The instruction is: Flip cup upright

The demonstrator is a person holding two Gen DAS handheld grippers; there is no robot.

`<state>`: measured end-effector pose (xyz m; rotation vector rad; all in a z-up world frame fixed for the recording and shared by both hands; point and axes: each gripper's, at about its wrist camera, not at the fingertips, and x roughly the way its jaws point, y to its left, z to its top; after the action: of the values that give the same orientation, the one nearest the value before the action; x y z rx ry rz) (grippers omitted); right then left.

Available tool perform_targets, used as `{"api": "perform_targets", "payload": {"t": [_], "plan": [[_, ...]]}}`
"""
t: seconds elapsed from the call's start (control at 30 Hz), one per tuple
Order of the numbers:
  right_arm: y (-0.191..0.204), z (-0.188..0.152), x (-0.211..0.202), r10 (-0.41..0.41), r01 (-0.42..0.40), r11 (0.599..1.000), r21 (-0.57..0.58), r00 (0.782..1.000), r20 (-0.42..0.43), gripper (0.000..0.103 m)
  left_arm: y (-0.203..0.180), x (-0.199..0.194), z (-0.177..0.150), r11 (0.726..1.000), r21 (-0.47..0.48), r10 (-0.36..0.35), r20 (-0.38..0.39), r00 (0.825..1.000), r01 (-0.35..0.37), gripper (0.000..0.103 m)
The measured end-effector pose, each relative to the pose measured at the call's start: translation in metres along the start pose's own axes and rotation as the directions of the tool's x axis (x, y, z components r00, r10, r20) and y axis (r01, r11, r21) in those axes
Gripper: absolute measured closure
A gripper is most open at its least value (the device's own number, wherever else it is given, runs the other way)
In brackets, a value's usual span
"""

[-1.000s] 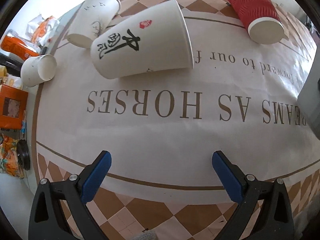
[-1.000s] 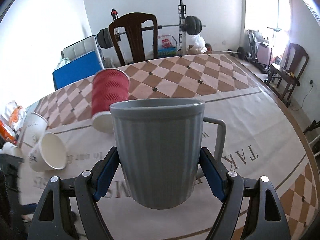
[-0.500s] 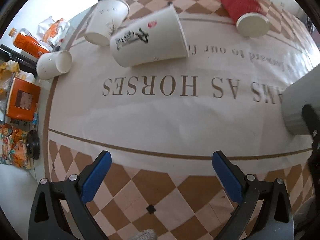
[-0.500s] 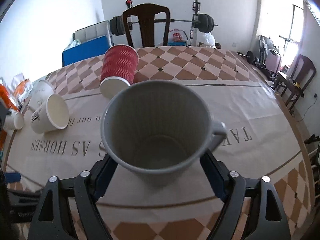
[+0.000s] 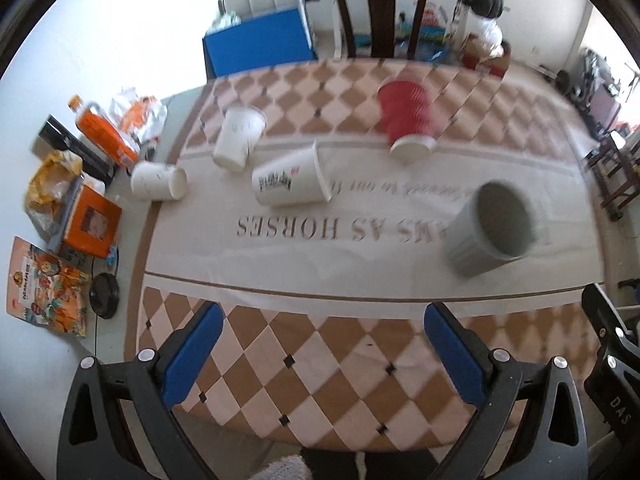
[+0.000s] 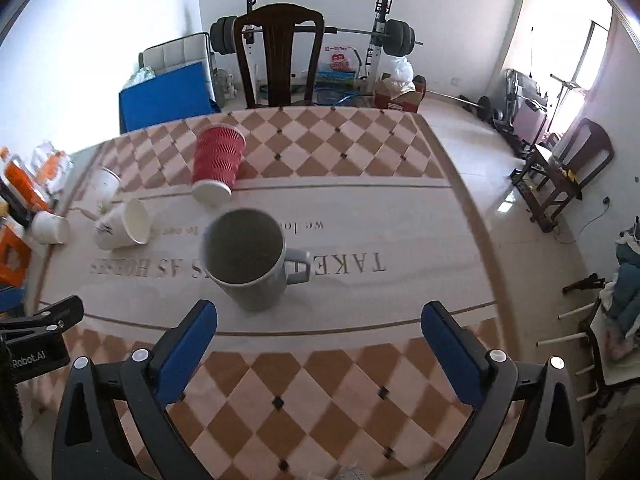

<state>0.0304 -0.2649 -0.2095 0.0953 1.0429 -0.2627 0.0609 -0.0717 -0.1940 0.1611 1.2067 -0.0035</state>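
A grey ribbed mug [image 6: 246, 260] stands upright on the tablecloth, mouth up, handle to the right. It also shows in the left wrist view [image 5: 490, 228] at the right. My right gripper [image 6: 318, 336] is open and empty, pulled back from the mug toward the near table edge. My left gripper [image 5: 320, 340] is open and empty above the checkered near border. A red ribbed paper cup [image 6: 216, 168] lies on its side behind the mug. A large white printed paper cup [image 5: 290, 178] lies on its side at centre left.
Two more white paper cups [image 5: 238, 138] [image 5: 158, 180] lie at the left. Snack packs, an orange box [image 5: 90, 224] and a bottle crowd the left table edge. A dark wooden chair [image 6: 278, 56] stands behind the table. The tablecloth [image 6: 360, 208] covers the table.
My right gripper has opened, let go of the grey mug and drawn back; the mug now stands on the cloth. My left gripper has pulled back and up, widening its view.
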Motion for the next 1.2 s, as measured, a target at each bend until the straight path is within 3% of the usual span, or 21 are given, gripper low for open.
{"api": "perform_targets", "payload": {"t": [0.3, 0.5, 0.8, 1.2], "plan": [[-0.012, 0.034, -0.102, 0.009, -0.009, 1.0, -0.003, 1.0, -0.015, 0.0, 0.005, -0.099, 0.006, 0.999, 0.018, -0.043, 0.08, 0.996, 0.041, 0.0], [-0.017, 0.041, -0.156, 0.011, -0.011, 0.999, 0.034, 1.0, -0.013, 0.0, 0.016, -0.14, 0.003, 0.999, 0.001, -0.054, 0.094, 0.994, 0.054, 0.0], [-0.014, 0.037, -0.203, 0.02, -0.02, 1.0, 0.022, 1.0, -0.005, 0.0, 0.029, -0.167, -0.005, 0.998, -0.03, -0.058, 0.108, 0.992, 0.062, 0.0], [-0.013, 0.037, -0.219, 0.029, -0.029, 0.999, 0.025, 1.0, 0.001, 0.0, 0.029, -0.179, -0.01, 0.997, -0.031, -0.063, 0.116, 0.991, 0.067, 0.0]]}}
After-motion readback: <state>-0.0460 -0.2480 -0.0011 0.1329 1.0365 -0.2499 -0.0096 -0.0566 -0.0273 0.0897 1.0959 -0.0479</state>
